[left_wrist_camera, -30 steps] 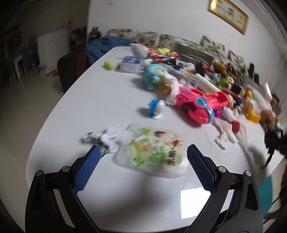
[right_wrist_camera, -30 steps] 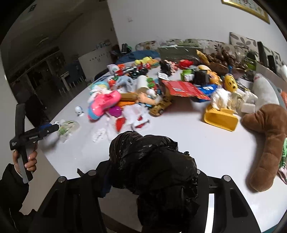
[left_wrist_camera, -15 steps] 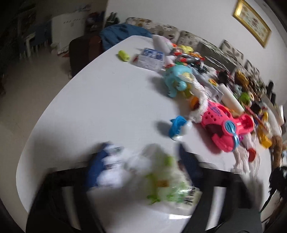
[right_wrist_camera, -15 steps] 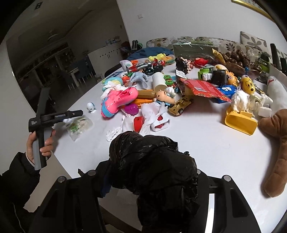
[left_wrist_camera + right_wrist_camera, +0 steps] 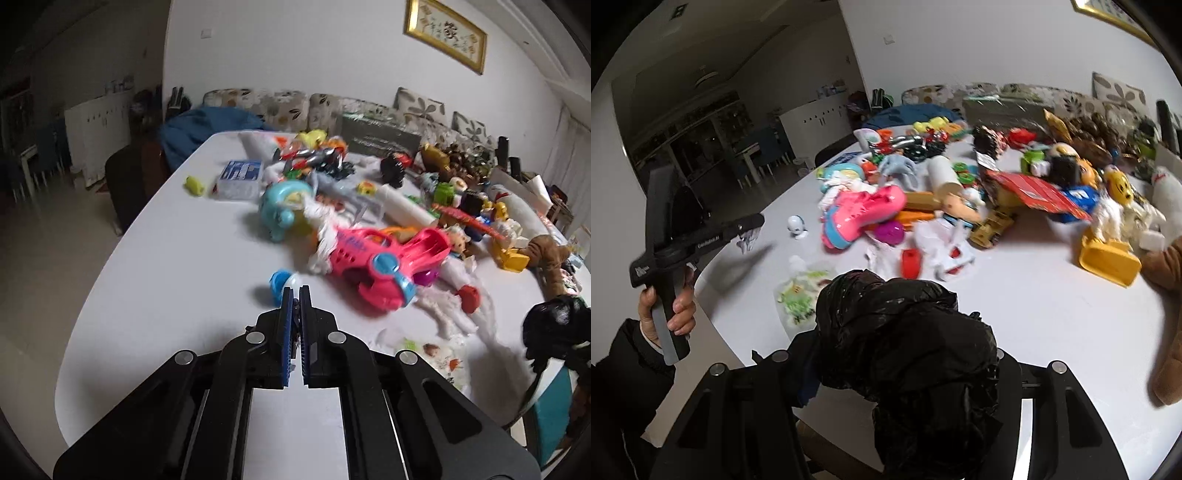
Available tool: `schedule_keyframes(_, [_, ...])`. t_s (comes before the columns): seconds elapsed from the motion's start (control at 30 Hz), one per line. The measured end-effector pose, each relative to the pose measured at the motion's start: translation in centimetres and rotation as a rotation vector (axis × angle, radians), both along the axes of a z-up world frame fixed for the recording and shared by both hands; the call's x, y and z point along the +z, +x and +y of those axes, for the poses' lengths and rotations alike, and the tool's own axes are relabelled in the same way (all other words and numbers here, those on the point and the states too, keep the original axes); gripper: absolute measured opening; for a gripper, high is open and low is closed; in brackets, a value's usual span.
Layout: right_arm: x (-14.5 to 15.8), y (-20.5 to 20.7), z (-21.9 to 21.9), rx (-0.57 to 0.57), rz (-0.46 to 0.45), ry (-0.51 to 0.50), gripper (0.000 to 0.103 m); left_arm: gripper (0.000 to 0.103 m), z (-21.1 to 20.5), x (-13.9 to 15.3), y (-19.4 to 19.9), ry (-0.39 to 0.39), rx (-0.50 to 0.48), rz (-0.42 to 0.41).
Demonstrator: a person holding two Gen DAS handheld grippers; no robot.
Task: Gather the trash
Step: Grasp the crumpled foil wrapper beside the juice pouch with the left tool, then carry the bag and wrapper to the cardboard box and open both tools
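Note:
My left gripper (image 5: 294,295) is shut on a small crumpled white wrapper, which hangs from its tip (image 5: 748,236) above the white table (image 5: 192,266). A clear green-printed snack bag (image 5: 799,291) lies flat near the front edge; it also shows in the left wrist view (image 5: 436,354). My right gripper (image 5: 905,354) is shut on a bunched black trash bag (image 5: 908,332), held over the near table edge. The bag hides its fingertips. White tissue scraps (image 5: 450,314) and a red cap (image 5: 468,298) lie beside the snack bag.
A heap of toys fills the middle and far side: a pink toy (image 5: 380,266), a blue-white ball toy (image 5: 280,286), a yellow scoop (image 5: 1108,258), a brown plush (image 5: 1167,332), a red wrapper (image 5: 1034,192). A dark chair (image 5: 129,184) stands at the left.
My left gripper closed on the crumpled white wrapper beside the snack bag and lifted it off the table. The snack bag stayed on the table. The right gripper kept hold of the black bag.

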State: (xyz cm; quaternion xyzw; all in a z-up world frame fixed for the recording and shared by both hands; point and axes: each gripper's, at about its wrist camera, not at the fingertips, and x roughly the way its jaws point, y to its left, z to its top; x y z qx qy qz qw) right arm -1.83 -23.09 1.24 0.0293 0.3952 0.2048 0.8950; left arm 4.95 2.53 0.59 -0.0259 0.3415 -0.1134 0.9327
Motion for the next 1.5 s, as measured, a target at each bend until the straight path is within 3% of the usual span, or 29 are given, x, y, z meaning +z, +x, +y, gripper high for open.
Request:
schedule_keyframes(0.13, [0.4,-0.4,1.3,0.019,-0.021,-0.007,0.056,0.003,0.8,1.0,-0.2,-0.066,-0.012,0.011])
schedule_keyframes(0.27, [1.2,-1.9,1.4,0.046,-0.01,0.026,0.056,0.003,1.0,2.5,-3.6,-0.157,-0.089,0.03])
schedule_keyframes(0.47, [1.2,-7.1,1.4,0.133,0.086,0.08,0.056,0.003,-1.5,2.9,-12.9,-0.12,-0.275,0.074])
schedule_keyframes(0.63, [-2.9,-10.4,3.3,0.182,0.194,0.042,0.057,0.003,-3.8,-1.6,-16.8,-0.048,-0.387,0.183])
schedule_keyframes(0.7, [-5.9,-10.6,3.9,0.175,0.245,0.019,0.061,0.017,-4.4,-4.9,-16.9,-0.034,-0.422,0.235])
schedule_keyframes(0.73, [-7.1,-10.6,4.1,0.166,0.254,0.0,0.067,0.053,-4.6,-7.0,-16.6,-0.01,-0.425,0.267])
schedule_keyframes(0.77, [-8.4,-10.6,4.3,0.155,0.262,-0.033,0.076,0.081,-4.8,-8.3,-16.5,0.012,-0.405,0.282])
schedule_keyframes(0.87, [-10.9,-11.0,4.7,0.14,0.271,-0.13,0.077,0.083,-4.1,-11.0,-15.7,0.007,-0.358,0.316])
schedule_keyframes(0.93, [-10.1,-11.4,4.1,0.131,0.257,-0.108,0.077,0.083,-3.5,-11.2,-15.1,-0.024,-0.329,0.339])
schedule_keyframes(1.13, [-4.7,-11.2,2.1,0.117,0.128,-0.018,0.089,0.086,-1.9,-7.7,-14.5,-0.081,-0.295,0.247])
schedule_keyframes(1.4, [-2.3,-11.0,0.8,0.114,0.102,-0.013,0.089,0.087,-1.1,-5.1,-14.5,-0.1,-0.268,0.186])
schedule_keyframes(1.5, [-0.7,-10.3,0.6,0.097,0.038,-0.005,0.089,0.087,-1.0,-4.3,-14.1,-0.131,-0.264,0.184])
